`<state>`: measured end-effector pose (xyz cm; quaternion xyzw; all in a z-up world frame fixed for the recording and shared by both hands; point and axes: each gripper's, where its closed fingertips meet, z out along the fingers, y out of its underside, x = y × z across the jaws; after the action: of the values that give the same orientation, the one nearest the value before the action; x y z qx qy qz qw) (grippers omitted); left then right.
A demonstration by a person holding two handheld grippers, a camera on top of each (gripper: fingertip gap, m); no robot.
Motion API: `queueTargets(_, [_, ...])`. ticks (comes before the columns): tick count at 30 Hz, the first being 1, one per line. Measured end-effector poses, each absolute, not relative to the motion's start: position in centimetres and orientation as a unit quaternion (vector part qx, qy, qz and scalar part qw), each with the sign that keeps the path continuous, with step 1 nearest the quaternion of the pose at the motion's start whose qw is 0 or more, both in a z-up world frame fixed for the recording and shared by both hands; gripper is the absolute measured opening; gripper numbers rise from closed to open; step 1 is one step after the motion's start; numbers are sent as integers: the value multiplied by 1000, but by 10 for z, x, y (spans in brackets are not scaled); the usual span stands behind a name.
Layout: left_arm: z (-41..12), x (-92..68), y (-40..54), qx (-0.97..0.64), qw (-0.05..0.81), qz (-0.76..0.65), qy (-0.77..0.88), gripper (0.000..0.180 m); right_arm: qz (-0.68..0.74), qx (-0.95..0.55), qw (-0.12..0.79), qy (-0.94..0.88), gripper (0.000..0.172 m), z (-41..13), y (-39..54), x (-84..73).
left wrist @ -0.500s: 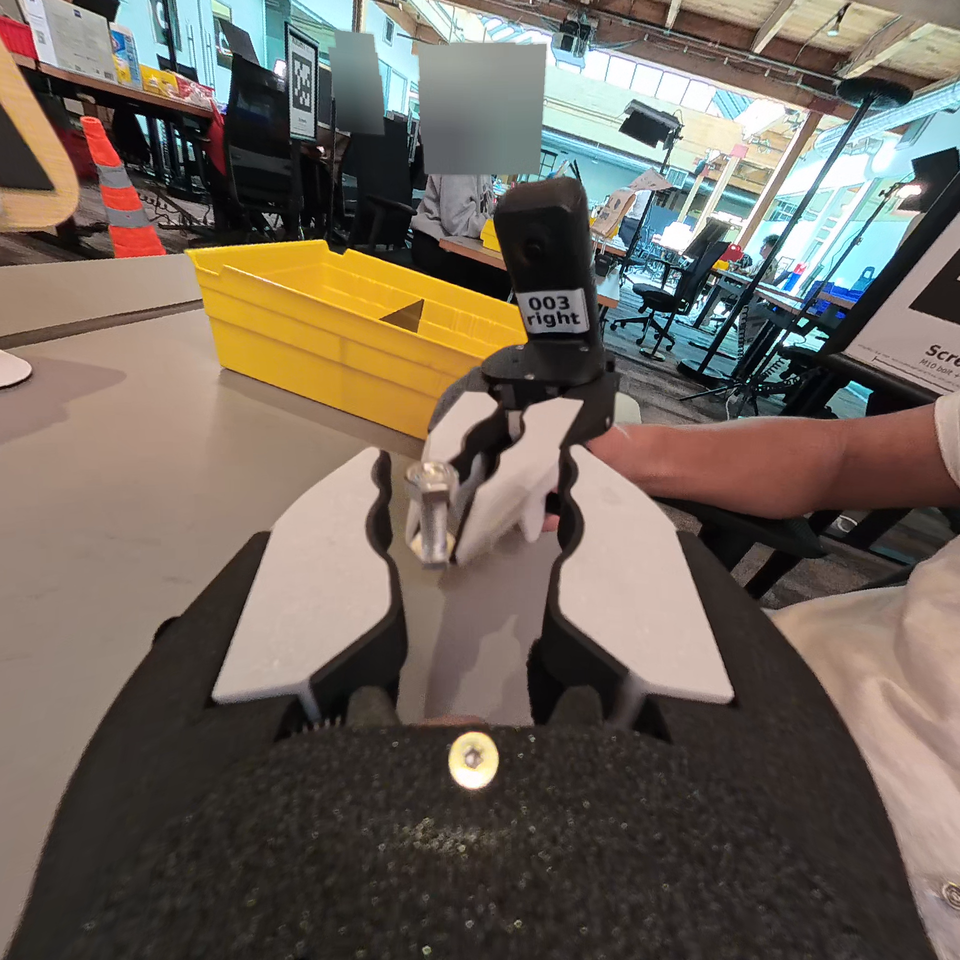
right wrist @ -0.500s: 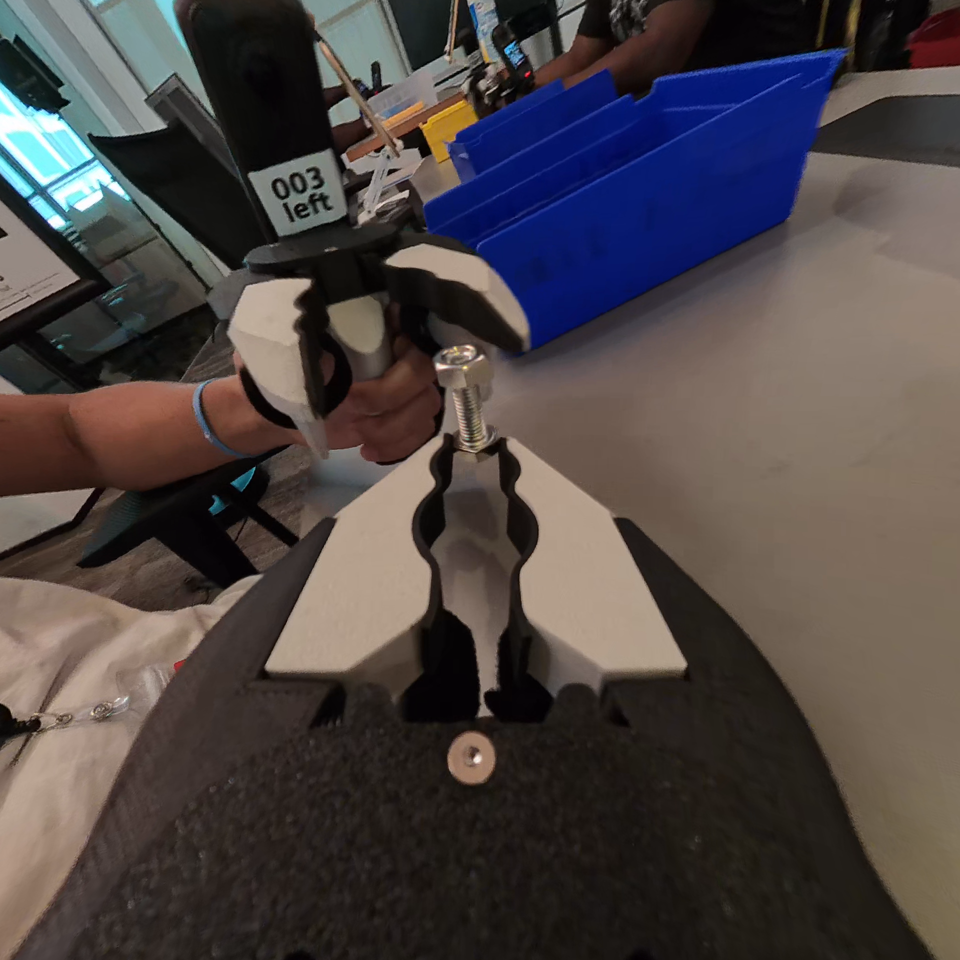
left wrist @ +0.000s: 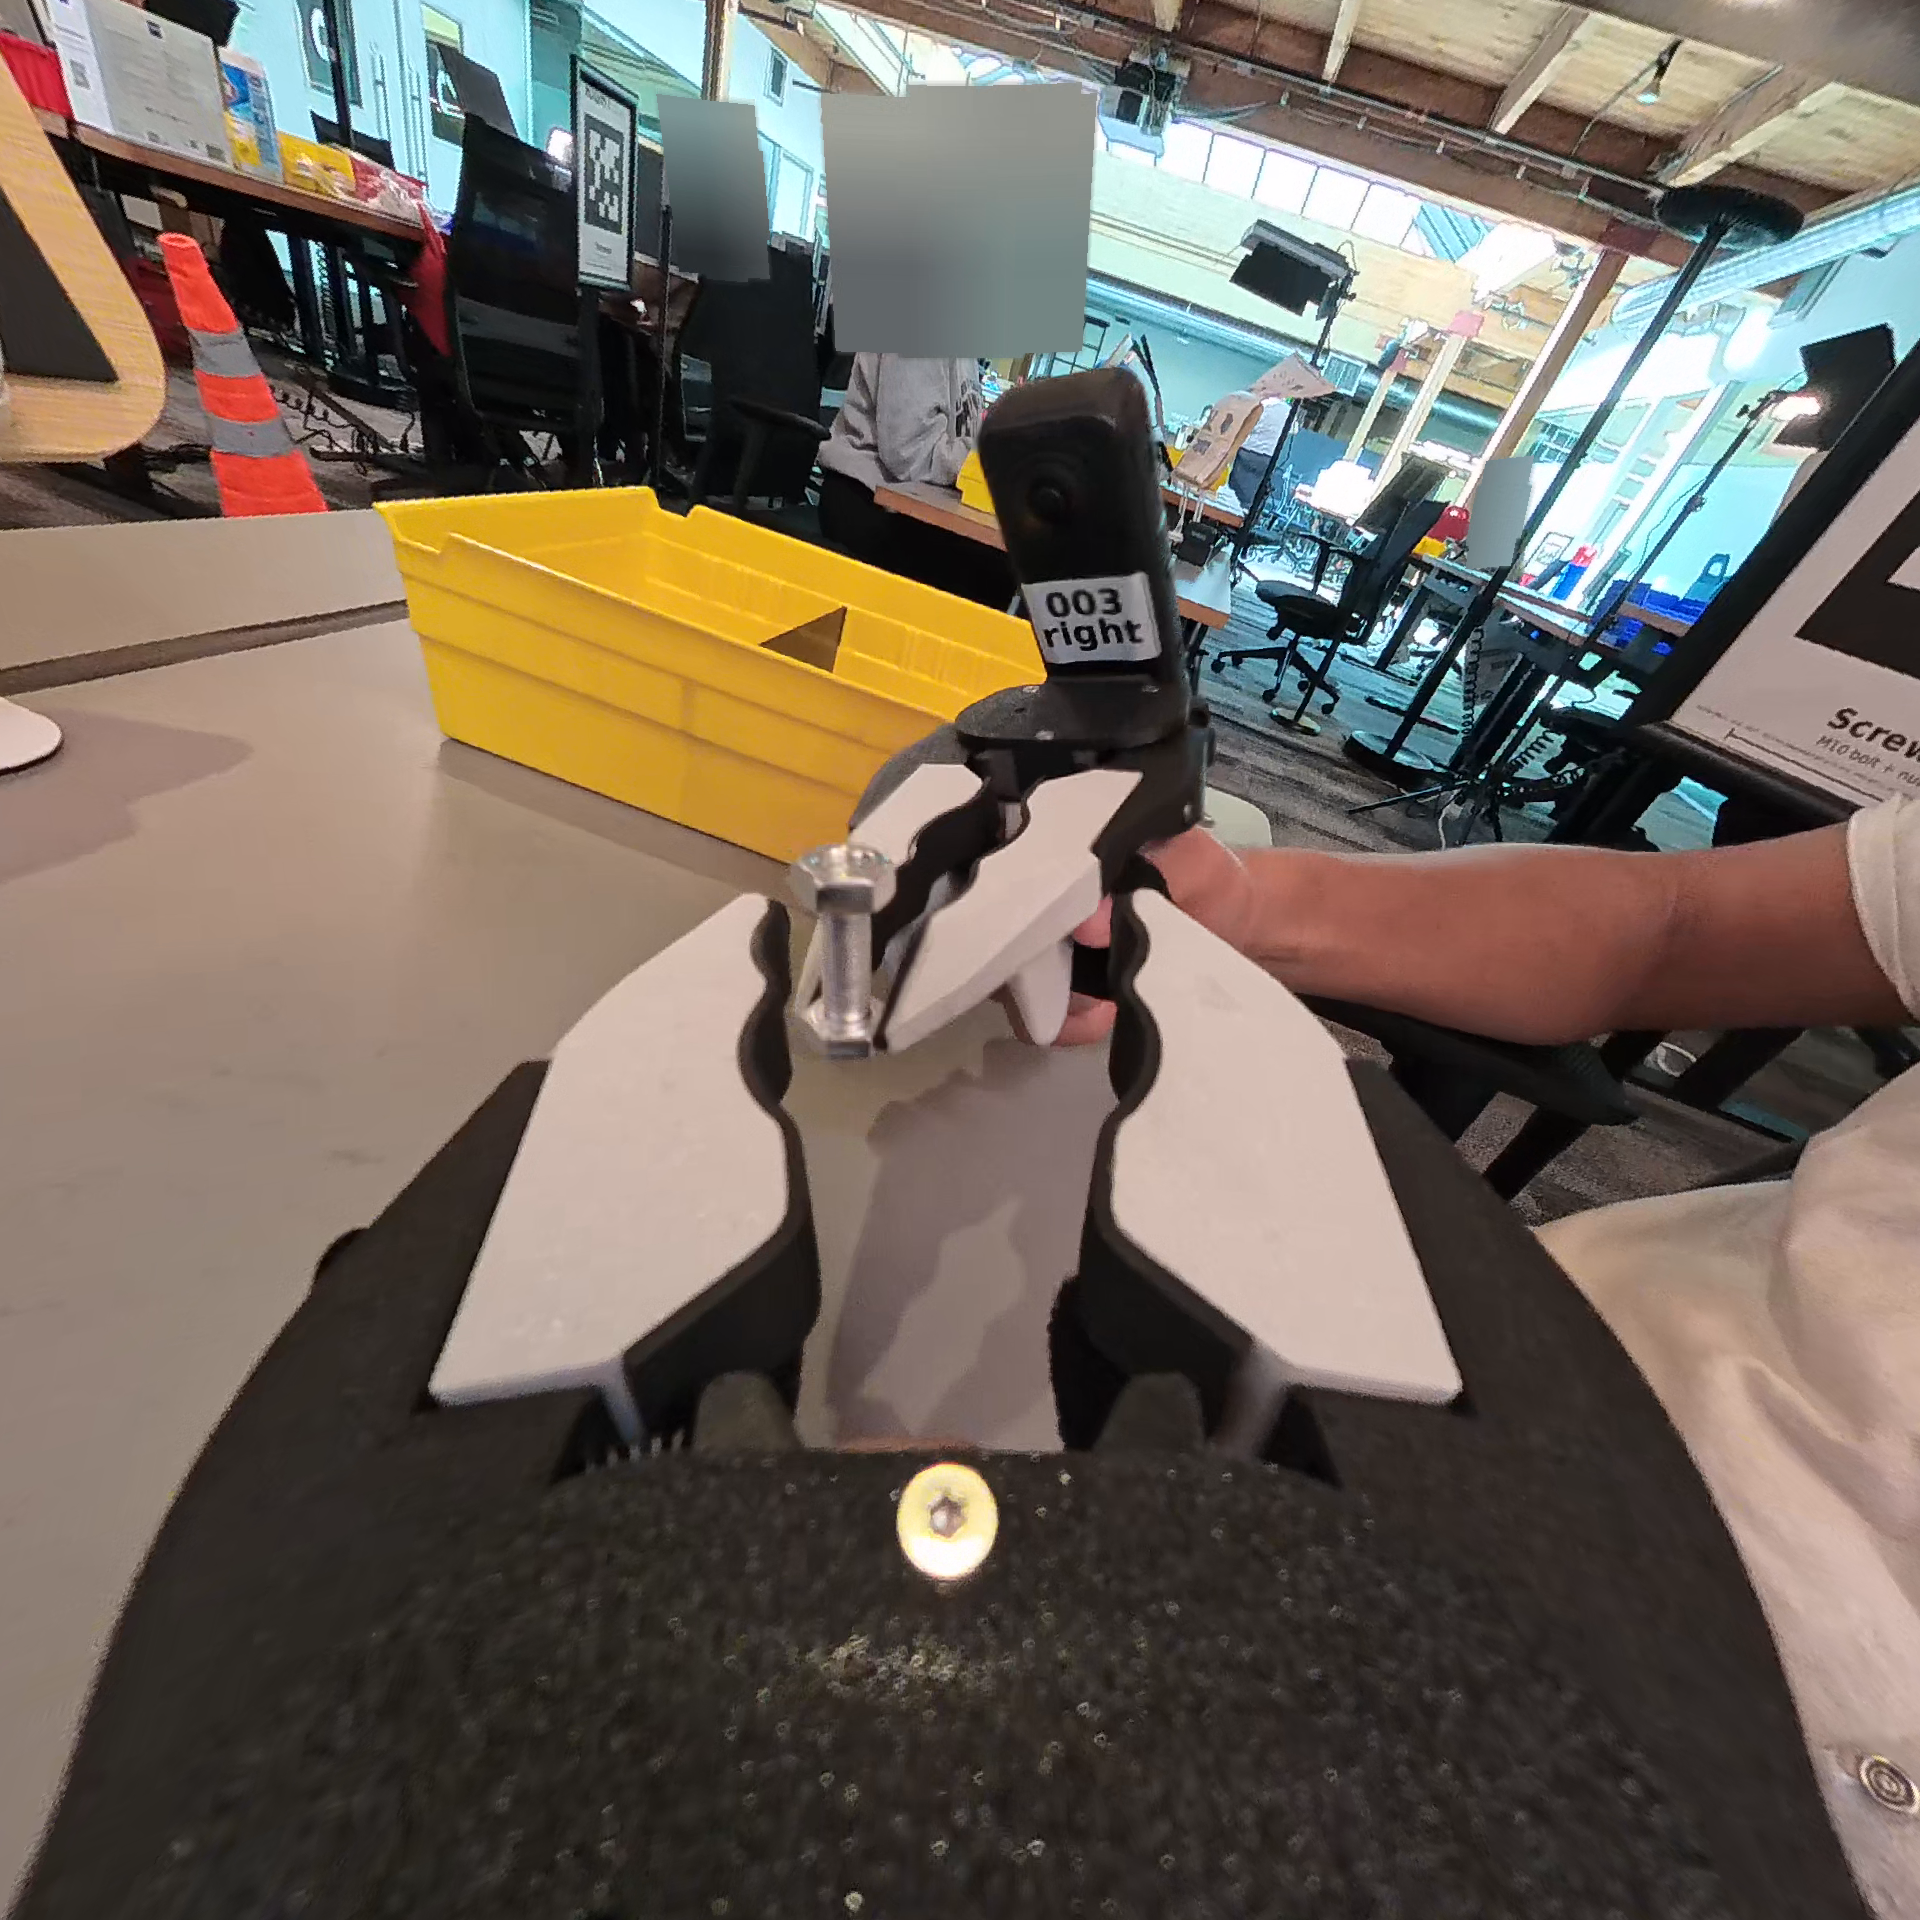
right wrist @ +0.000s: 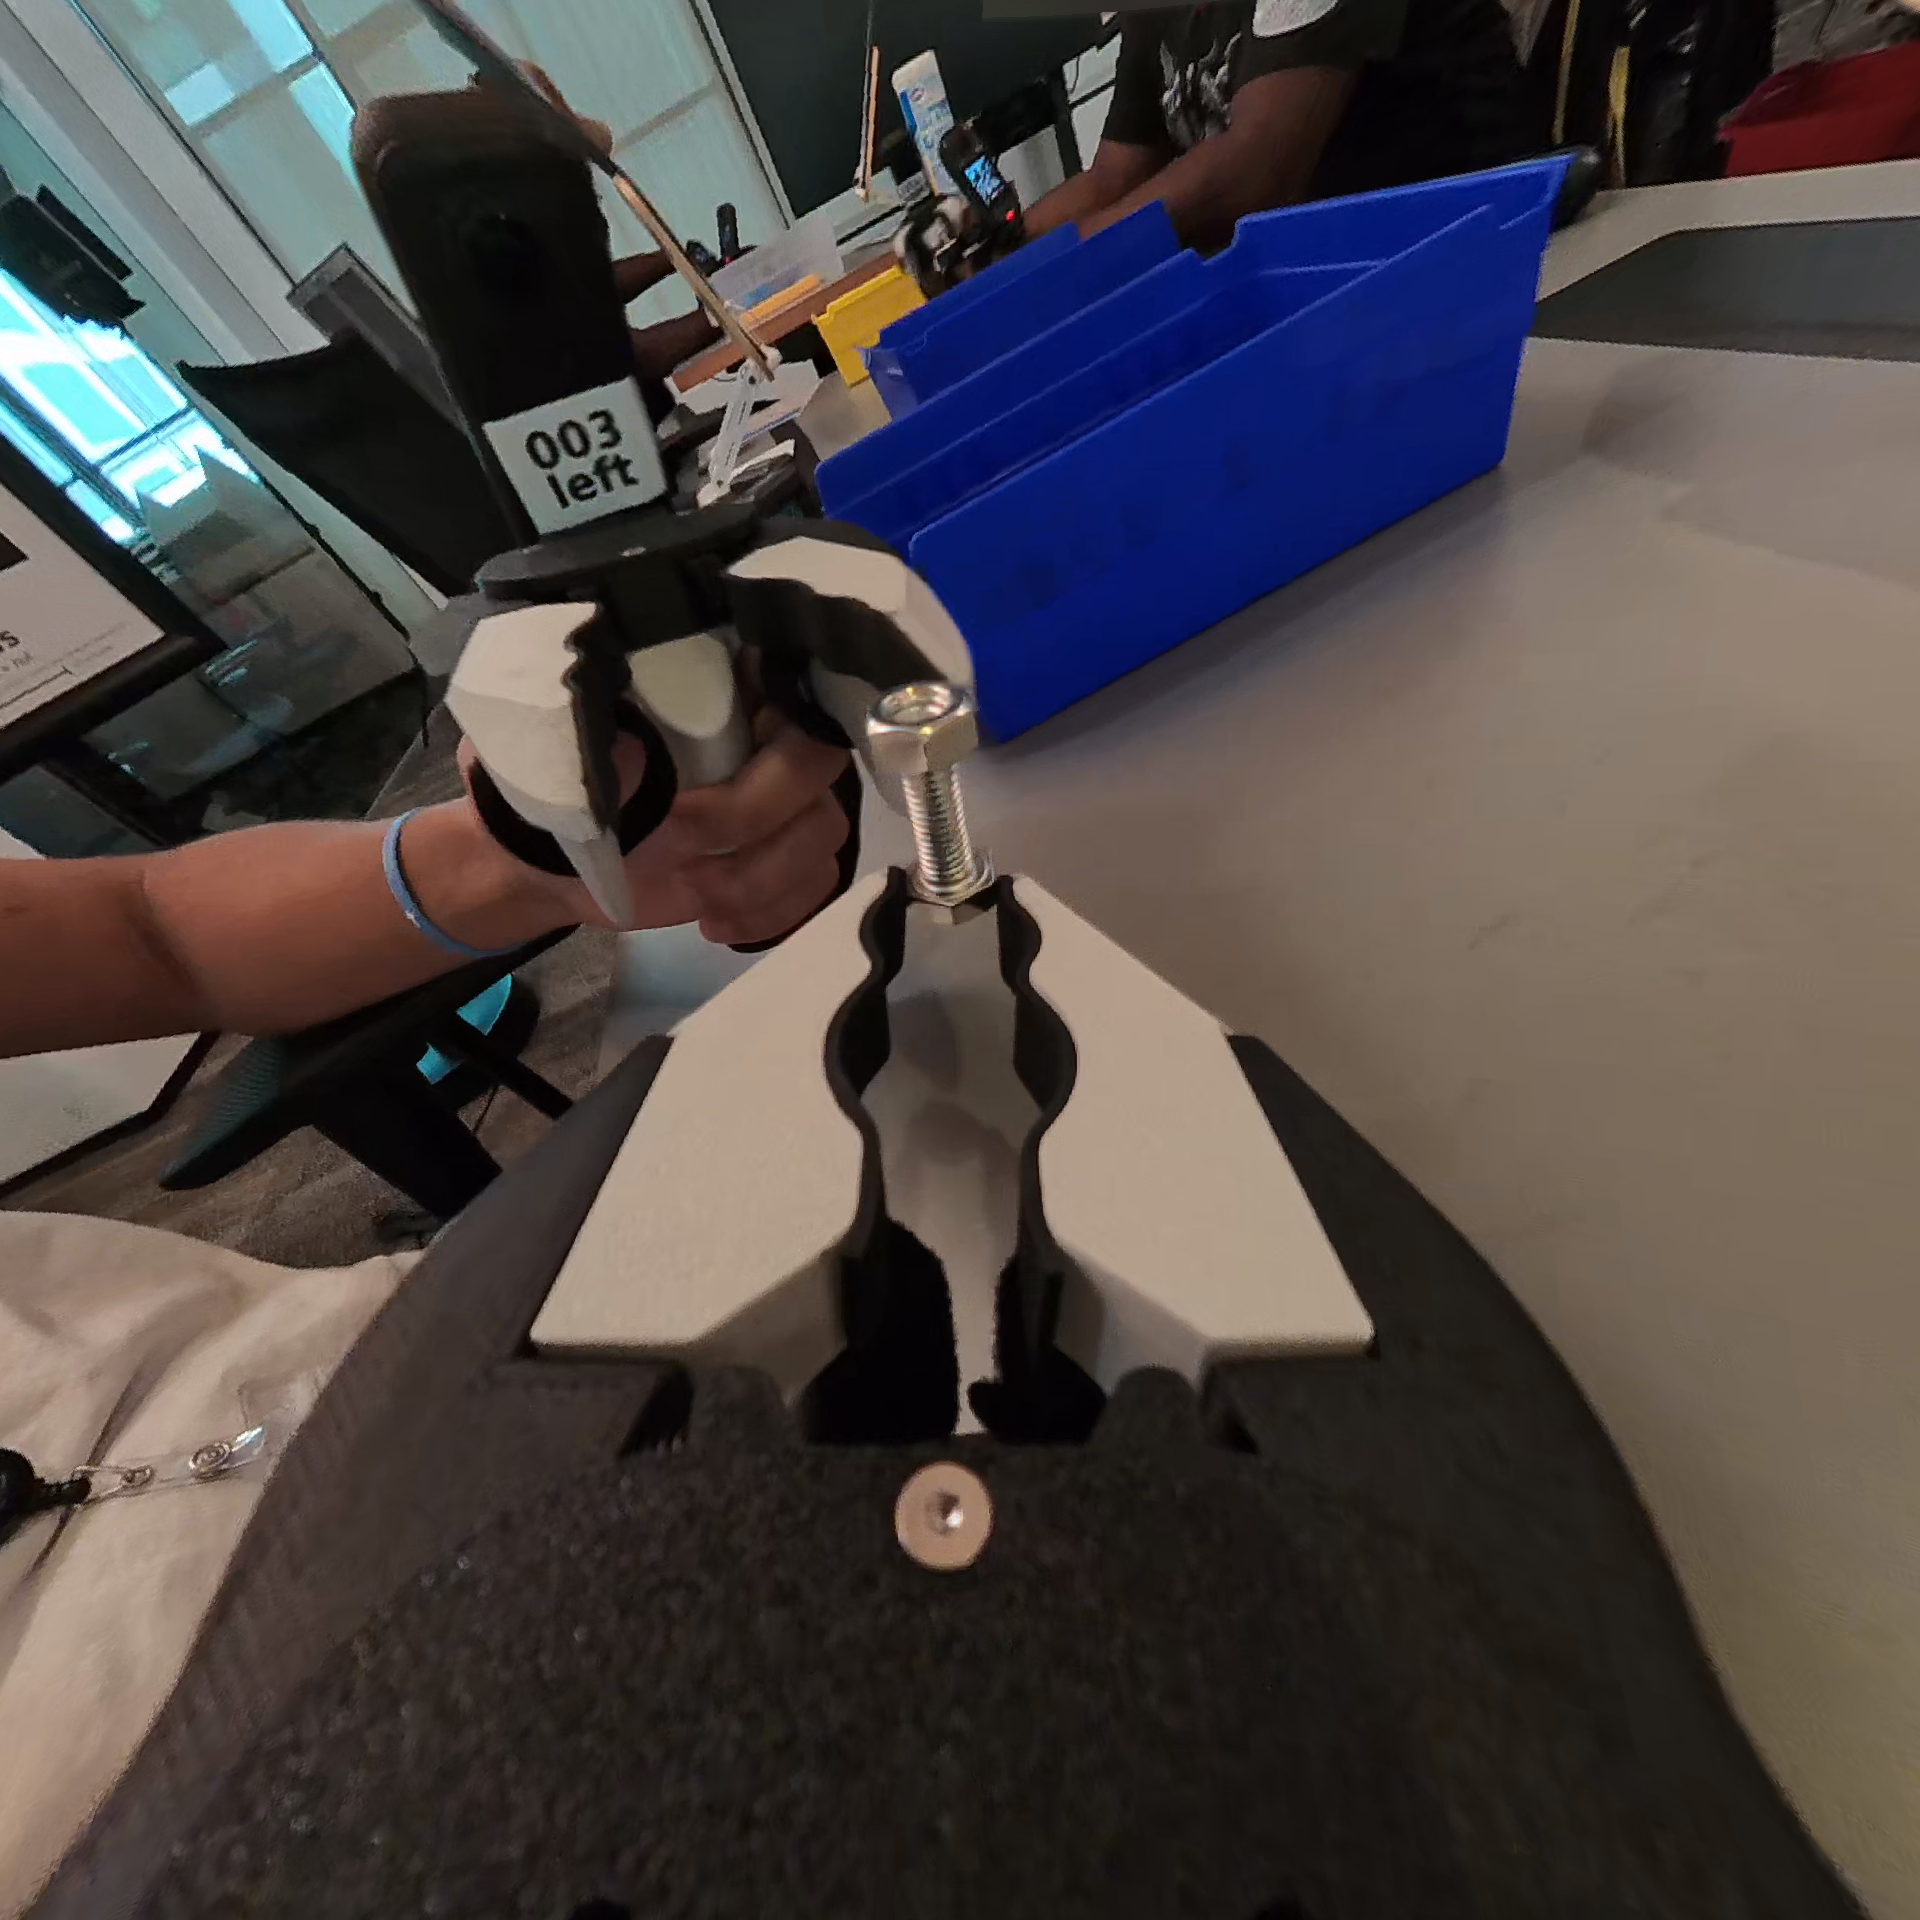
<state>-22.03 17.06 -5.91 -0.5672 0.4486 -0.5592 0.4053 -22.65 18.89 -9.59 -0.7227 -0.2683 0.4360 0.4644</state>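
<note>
My right gripper [right wrist: 948, 906] is shut on the hex end of a silver bolt [right wrist: 935, 810] and holds it upright above the grey table [right wrist: 1558, 831]. A nut [right wrist: 920, 722] sits at the bolt's top end. My left gripper [left wrist: 948, 925] is open, facing the right one. In the left wrist view the bolt [left wrist: 844, 956] stands just inside its left fingertip [left wrist: 727, 956], with a wide gap to the other finger. In the right wrist view one left finger [right wrist: 852, 592] is right behind the nut.
A yellow bin [left wrist: 644, 665] stands on the table [left wrist: 260, 987] behind the grippers. A blue bin [right wrist: 1195, 499] stands at the far side in the right wrist view. An orange cone [left wrist: 234, 384], chairs and desks are beyond the table. A person's arms hold both grippers. Only a small space, under 4 cm, lies between the two pairs of fingers.
The left jaws have narrowed slightly around the bolt. The right gripper keeps its hold on the bolt and has barely moved.
</note>
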Motion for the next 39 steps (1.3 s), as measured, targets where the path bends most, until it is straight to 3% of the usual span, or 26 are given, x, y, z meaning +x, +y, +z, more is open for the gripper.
queueTargets(7, [-65,-213,159,-564,389,-557,470,58,424,-711,447,-339,17,-103,168,-261])
queueTargets(39, [-57,-219,161,-555,387,-574,461,55,435,-710,461,-307,17,-95,179,-240])
